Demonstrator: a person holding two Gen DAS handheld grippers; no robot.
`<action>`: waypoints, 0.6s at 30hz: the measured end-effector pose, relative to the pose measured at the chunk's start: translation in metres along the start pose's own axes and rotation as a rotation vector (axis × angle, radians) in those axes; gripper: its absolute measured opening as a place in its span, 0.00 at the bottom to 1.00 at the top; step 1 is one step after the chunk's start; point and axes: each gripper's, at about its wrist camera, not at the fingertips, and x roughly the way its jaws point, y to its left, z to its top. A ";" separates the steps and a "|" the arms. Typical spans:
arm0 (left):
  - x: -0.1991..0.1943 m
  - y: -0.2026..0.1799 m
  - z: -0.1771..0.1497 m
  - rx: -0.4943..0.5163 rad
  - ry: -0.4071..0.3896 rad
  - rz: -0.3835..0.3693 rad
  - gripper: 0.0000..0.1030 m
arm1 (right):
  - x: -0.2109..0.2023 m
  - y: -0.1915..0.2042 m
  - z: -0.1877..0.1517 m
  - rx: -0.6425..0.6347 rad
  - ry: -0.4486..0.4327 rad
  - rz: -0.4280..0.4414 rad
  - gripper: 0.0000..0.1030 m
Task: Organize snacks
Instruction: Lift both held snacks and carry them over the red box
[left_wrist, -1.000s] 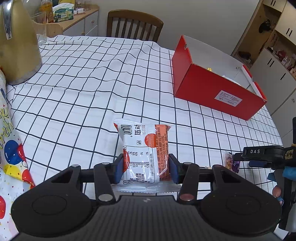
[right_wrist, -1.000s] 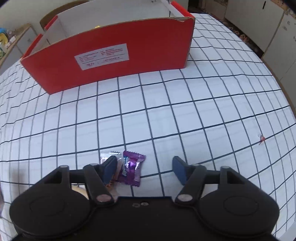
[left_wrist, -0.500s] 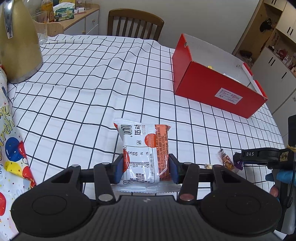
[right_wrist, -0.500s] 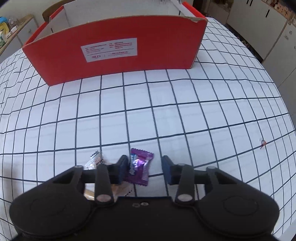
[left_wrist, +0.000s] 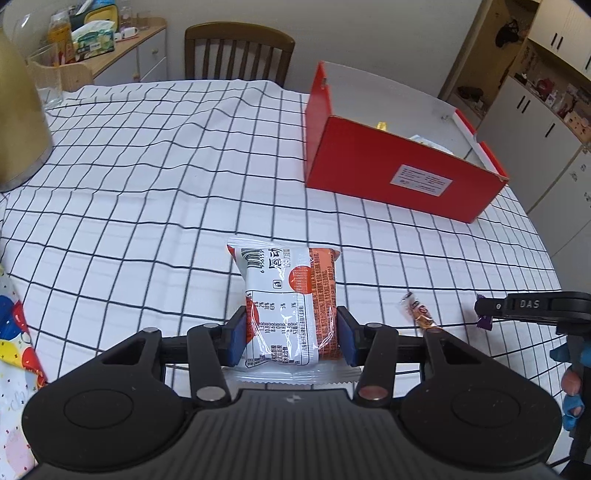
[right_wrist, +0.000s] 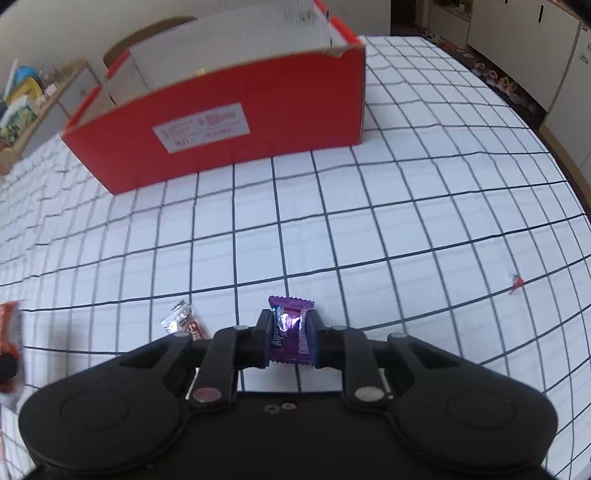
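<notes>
Your right gripper (right_wrist: 290, 339) has just closed its jaws onto the purple candy (right_wrist: 290, 330), and your left gripper (left_wrist: 291, 334) is clamped on the orange-and-white snack packet (left_wrist: 290, 302); both items sit at 6 o'clock in their views. The candy wrapper is slick and pinched only across its middle, so a fast swing could let it slip. The red box (right_wrist: 229, 122) stands at 11 o'clock, well apart; bring both loads over its near wall without clipping it or crossing hands.
</notes>
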 end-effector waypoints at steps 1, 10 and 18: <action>0.000 -0.004 0.002 0.006 -0.001 -0.003 0.47 | -0.006 -0.002 0.000 -0.004 -0.009 0.015 0.18; -0.008 -0.041 0.027 0.078 -0.054 -0.046 0.47 | -0.073 -0.009 0.020 -0.074 -0.134 0.100 0.18; -0.014 -0.077 0.066 0.153 -0.113 -0.068 0.47 | -0.104 -0.008 0.052 -0.129 -0.226 0.144 0.18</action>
